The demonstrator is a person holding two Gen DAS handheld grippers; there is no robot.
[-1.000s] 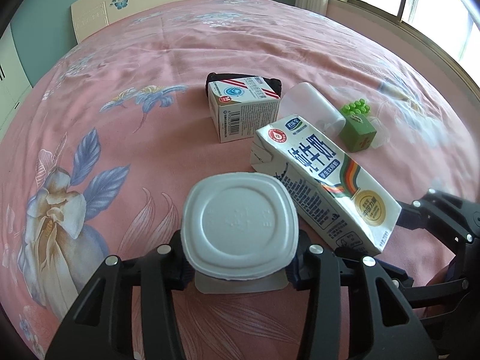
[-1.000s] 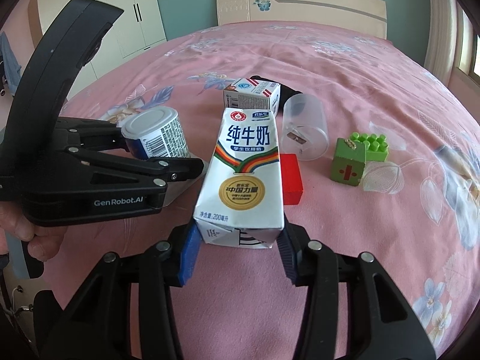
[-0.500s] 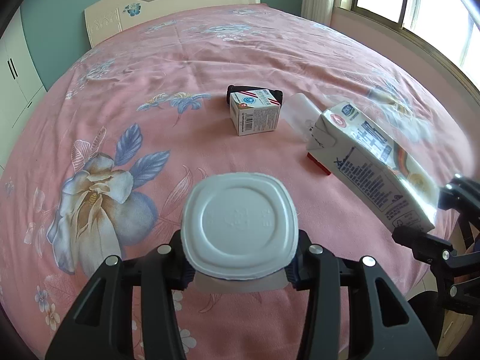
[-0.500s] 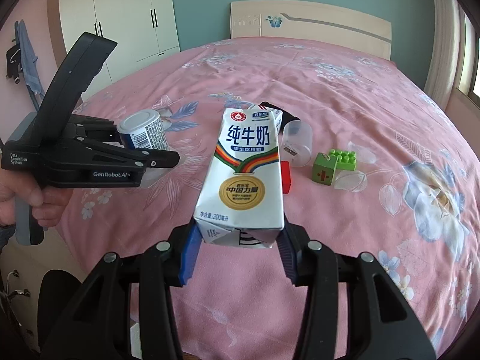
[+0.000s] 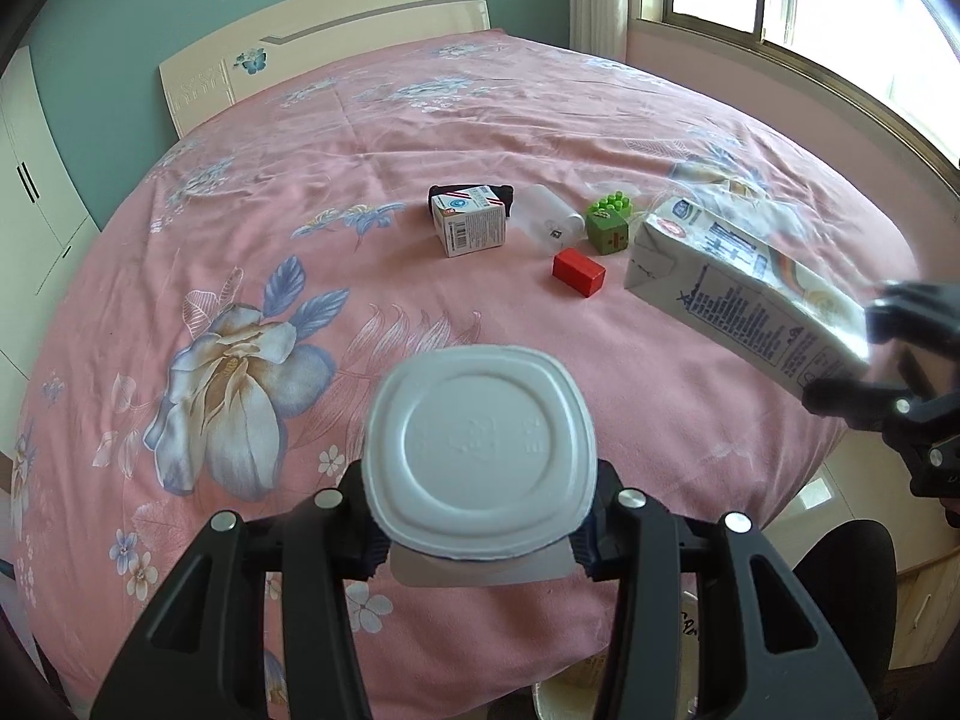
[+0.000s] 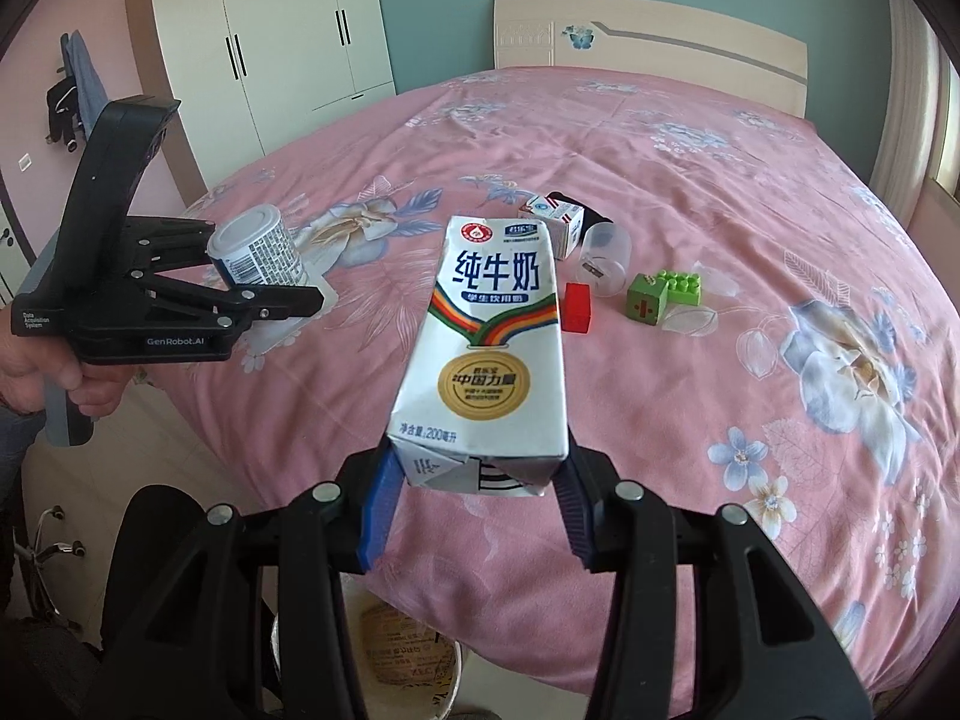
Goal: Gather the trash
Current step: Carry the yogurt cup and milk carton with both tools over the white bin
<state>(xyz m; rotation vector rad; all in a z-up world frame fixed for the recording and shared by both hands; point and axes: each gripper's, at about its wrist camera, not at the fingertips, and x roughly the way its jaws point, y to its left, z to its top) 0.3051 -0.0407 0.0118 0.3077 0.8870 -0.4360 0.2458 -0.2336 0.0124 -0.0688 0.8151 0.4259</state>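
Right hand-held gripper [image 6: 474, 489] pinches milk carton [image 6: 489, 354] by its base, held above bed [image 6: 690, 192] edge, long axis pointing forward toward headboard. Left hand-held gripper [image 5: 480, 531] clamps yogurt cup [image 5: 480, 450], bottom facing camera

A white rectangular milk carton [image 6: 487, 354] with a rainbow stripe and gold seal is clamped at its base by the right gripper [image 6: 474, 489], held above the pink floral bedspread [image 6: 690, 192]. At left, a small white labelled yoghurt cup [image 6: 259, 249] is gripped by the left gripper [image 6: 282, 294]. A round bin [image 6: 396, 654] is glimpsed below.
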